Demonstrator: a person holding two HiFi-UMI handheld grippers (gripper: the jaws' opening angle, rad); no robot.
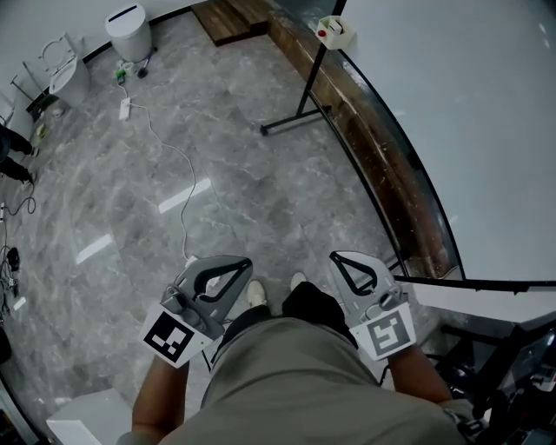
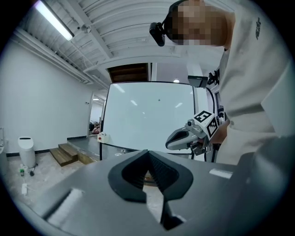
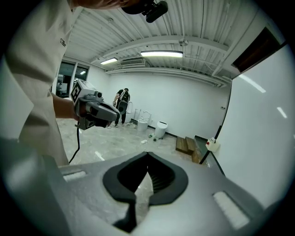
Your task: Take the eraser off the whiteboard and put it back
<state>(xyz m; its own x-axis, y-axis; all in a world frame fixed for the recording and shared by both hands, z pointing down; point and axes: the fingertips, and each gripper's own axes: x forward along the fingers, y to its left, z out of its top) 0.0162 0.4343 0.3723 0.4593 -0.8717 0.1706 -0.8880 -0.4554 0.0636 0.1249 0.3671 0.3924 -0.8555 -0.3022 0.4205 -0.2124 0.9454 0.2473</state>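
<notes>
**Both grippers clenched & empty, eraser on the whiteboard**

Head view: left gripper (image 1: pixel 233 268) sits lower centre-left and right gripper (image 1: pixel 340 259) lower centre-right, both close to the person's body. Each has a grey matte shell w/ black rubbery fingers bowed into a teardrop loop, plus a cube w/ a black-and-white square marker at the rear. Beige cloth fills the bottom centre, w/ white shoes (image 1: pixel 254 294) peeking out between the grippers.

Left gripper view: left gripper (image 2: pixel 148 154) has ribbed black fingers (image 2: pixel 159 171) pressed tip to tip, nothing between them. Right gripper (image 2: pixel 169 143) shows centre-right, apart from it.

Right gripper view: right gripper (image 3: pixel 147 156) is likewise clenched and holds nothing. Left gripper (image 3: pixel 116 118) shows at left.

Eraser (image 1: pixel 334 30) is a small white boxy block w/ a red spot. It sits at top centre of the head view, at the far corner of the whiteboard (image 1: pixel 486 130), by the black stand post, well apart from both grippers. It also shows left of centre in the left gripper view (image 2: pixel 102 137) and at right in the right gripper view (image 3: pixel 212 145).

The whiteboard is smooth, glossy white w/ a thin black frame, and fills the right side.

Floor (image 1: pixel 217 156) is polished grey marble-look tile w/ light glare. A thin white cable (image 1: pixel 174 156) snakes across it. Brown wooden steps (image 1: pixel 230 17) are at top centre, and a rounded white bin (image 1: pixel 129 30) at upper left.
</notes>
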